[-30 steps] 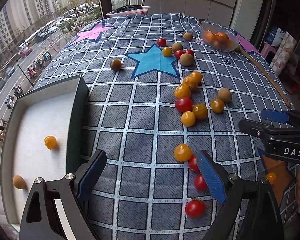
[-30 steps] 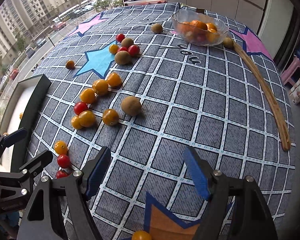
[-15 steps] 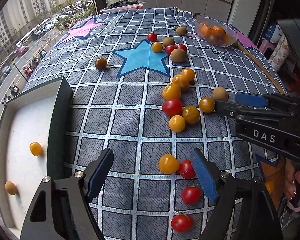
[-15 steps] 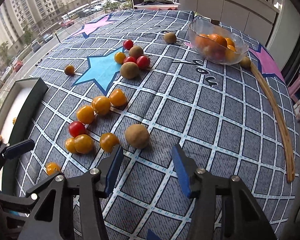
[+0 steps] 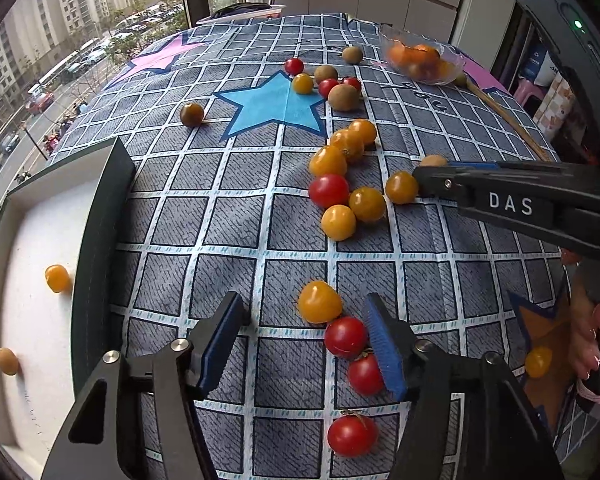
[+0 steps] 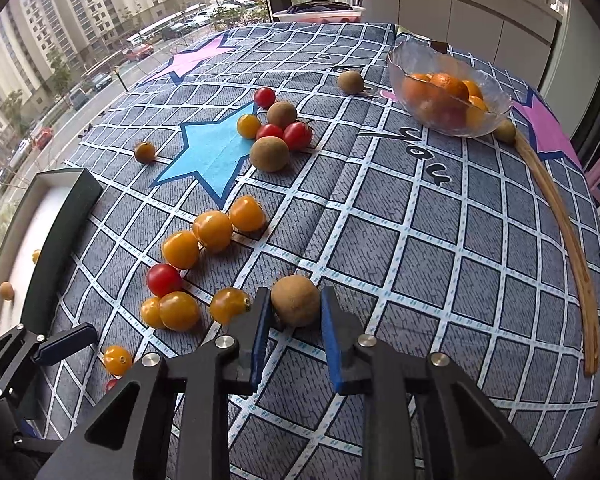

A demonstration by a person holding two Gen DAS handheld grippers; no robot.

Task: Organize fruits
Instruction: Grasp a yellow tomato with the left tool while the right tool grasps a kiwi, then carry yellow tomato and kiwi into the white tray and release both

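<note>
Red and yellow cherry tomatoes and brown longans lie scattered on a checked cloth. My right gripper [image 6: 294, 306] has its blue pads on both sides of a brown longan [image 6: 295, 299], with narrow gaps still showing. It also shows in the left wrist view [image 5: 420, 178]. My left gripper [image 5: 304, 318] is open around a yellow tomato [image 5: 319, 301] and a red tomato [image 5: 345, 336]. A dark tray with a white floor [image 5: 32, 240] at the left holds a yellow tomato [image 5: 57, 278] and a longan [image 5: 7, 361].
A glass bowl [image 6: 448, 94] of orange fruit stands at the far right. A curved wooden stick [image 6: 568, 232] lies along the right edge. A cluster of tomatoes [image 6: 204, 236] lies mid-cloth, and more fruit [image 6: 276, 132] lies by the blue star.
My right gripper moved forward to the longan and narrowed its jaws around it. My left gripper moved forward so the yellow and red tomatoes now sit between its fingers.
</note>
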